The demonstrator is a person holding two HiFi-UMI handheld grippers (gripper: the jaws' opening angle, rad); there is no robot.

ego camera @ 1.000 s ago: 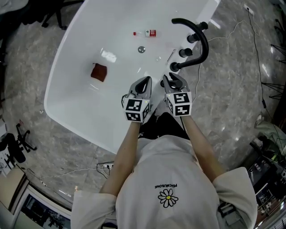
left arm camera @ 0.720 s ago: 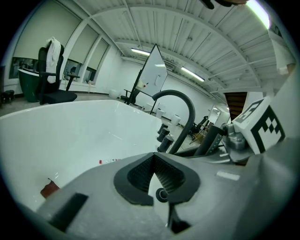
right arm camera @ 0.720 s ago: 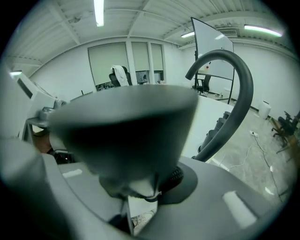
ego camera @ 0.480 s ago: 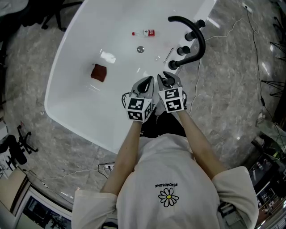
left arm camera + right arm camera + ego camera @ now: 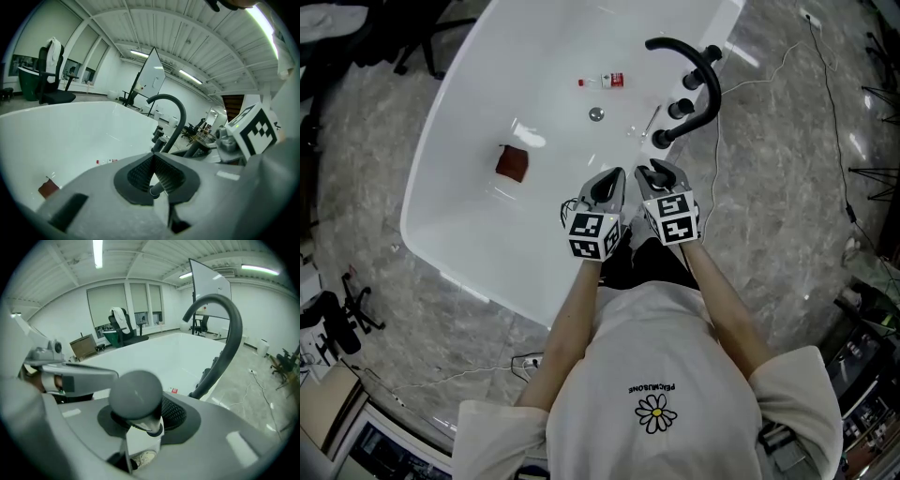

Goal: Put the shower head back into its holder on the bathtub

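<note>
In the right gripper view a round dark-grey shower head (image 5: 136, 394) sits between the jaws of my right gripper (image 5: 143, 418). Those jaws are opening around it. In the head view that gripper (image 5: 659, 174) hovers over the near rim of the white bathtub (image 5: 450, 141), just short of the base of the black arched faucet (image 5: 703, 80), and the shower head is hidden beneath it. My left gripper (image 5: 609, 181) is close beside it on the left, shut with nothing in it (image 5: 153, 176). The holder cannot be made out.
Two black knobs (image 5: 680, 109) stand by the faucet. Inside the tub lie a red block (image 5: 512, 163), a small bottle (image 5: 609, 81) and the drain (image 5: 596, 113). A cable (image 5: 769, 75) runs over the marble floor at the right. The person's legs stand against the tub's near edge.
The right gripper swung a little left toward the left gripper, then back. Both remain over the tub's near rim, and the head view has shifted slightly.
</note>
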